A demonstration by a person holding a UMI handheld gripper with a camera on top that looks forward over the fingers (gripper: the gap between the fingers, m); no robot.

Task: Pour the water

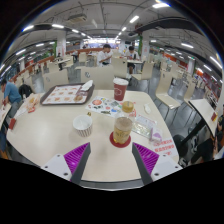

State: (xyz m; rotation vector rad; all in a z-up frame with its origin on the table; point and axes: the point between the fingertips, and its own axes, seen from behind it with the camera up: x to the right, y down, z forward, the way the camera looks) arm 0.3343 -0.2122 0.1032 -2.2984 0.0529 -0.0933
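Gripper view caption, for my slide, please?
Open gripper faces a tan cup on a red coaster, white cup alongside.

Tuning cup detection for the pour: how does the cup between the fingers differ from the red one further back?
The near cup is clear with tan contents, standing on a red coaster just ahead of the open gripper. The red cup is opaque and sits far beyond the fingers on the bare table. The near cup looks lower and wider, the red one taller. Both stand upright.
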